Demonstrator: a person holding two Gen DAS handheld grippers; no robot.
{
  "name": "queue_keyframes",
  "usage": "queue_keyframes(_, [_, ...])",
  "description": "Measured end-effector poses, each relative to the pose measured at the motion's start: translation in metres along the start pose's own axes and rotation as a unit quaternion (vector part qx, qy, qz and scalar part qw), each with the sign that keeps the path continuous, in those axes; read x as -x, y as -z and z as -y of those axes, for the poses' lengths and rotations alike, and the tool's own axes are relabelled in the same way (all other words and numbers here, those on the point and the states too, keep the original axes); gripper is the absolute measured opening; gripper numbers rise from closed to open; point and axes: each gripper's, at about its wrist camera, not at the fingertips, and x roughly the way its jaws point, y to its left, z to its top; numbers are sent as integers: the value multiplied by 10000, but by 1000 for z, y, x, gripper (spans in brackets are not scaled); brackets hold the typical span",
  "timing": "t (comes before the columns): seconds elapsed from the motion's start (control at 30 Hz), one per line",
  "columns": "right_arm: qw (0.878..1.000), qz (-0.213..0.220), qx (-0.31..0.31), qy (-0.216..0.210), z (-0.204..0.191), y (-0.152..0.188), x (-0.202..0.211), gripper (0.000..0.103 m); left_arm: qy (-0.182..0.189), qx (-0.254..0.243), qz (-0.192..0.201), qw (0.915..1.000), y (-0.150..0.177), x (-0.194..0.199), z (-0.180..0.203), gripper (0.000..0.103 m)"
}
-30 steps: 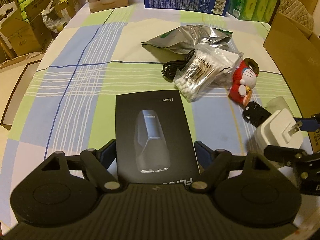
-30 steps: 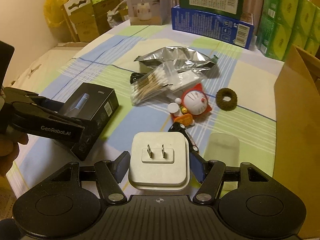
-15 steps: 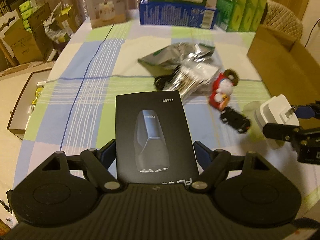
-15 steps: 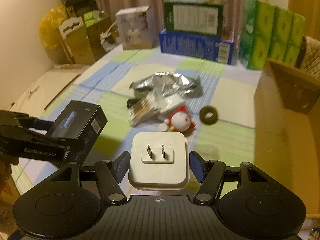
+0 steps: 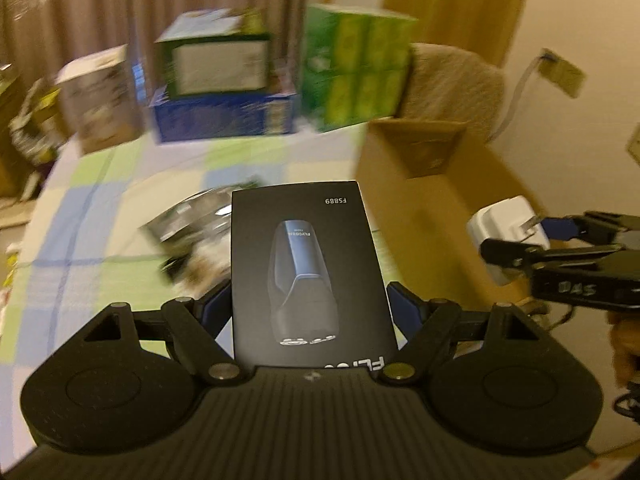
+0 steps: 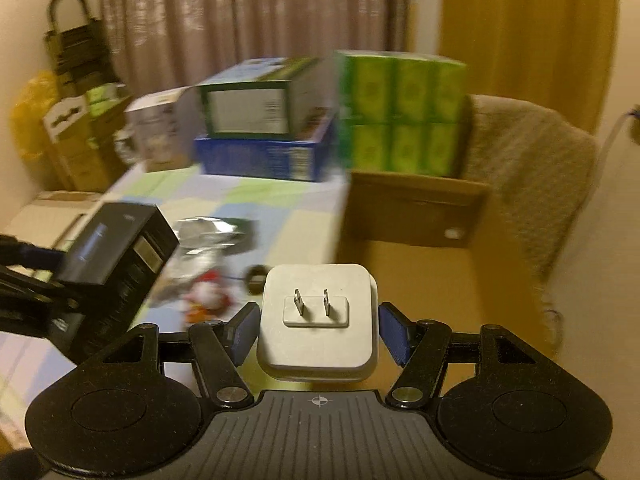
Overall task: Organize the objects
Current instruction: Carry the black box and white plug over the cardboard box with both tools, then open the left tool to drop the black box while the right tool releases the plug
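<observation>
My left gripper (image 5: 308, 308) is shut on a black shaver box (image 5: 306, 268) and holds it in the air above the checked tablecloth (image 5: 120, 184). My right gripper (image 6: 318, 324) is shut on a white plug adapter (image 6: 318, 320), prongs facing away, held near the open cardboard box (image 6: 424, 256). In the left wrist view the adapter (image 5: 506, 236) and right gripper (image 5: 532, 246) are at the right, over the cardboard box (image 5: 436, 184). In the right wrist view the shaver box (image 6: 116, 256) and left gripper are at the left.
On the cloth lie a silver foil bag (image 6: 208, 232), a red and white Doraemon toy (image 6: 208, 292) and a dark ring (image 6: 256, 274), all blurred. Blue, green and white boxes (image 6: 260, 128) stand at the far edge. A padded chair (image 6: 528, 168) is behind the cardboard box.
Both grippers have risen off the table with their loads and swung right toward the cardboard box. The views have tilted up, and the table items have dropped lower in frame.
</observation>
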Motion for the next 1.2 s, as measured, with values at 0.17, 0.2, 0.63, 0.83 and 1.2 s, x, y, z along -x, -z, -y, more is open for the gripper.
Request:
queue_keyframes(0.17, [9993,-85,-115,351,49,6,2,61,404,-324,-37,9987,-26,-22,57,78])
queue_keyframes(0.2, [9990,-107,-134,405,56,8,1,61,456,-391,-55,9982,-29,-27,68,78])
queue_keyframes(0.63, [9975,-264,-417,497,105,26,-15,61,873,-756,-234,9930,-56,-71,139,78])
queue_keyframes(0.83, [9971,-292,-513,483,115,31,-20,61,943,-842,-309,9915,-59,-85,152,78])
queue_keyframes(1.2, [9963,-325,-639,474,127,36,-23,61,1054,-828,-342,9904,-68,-104,162,80])
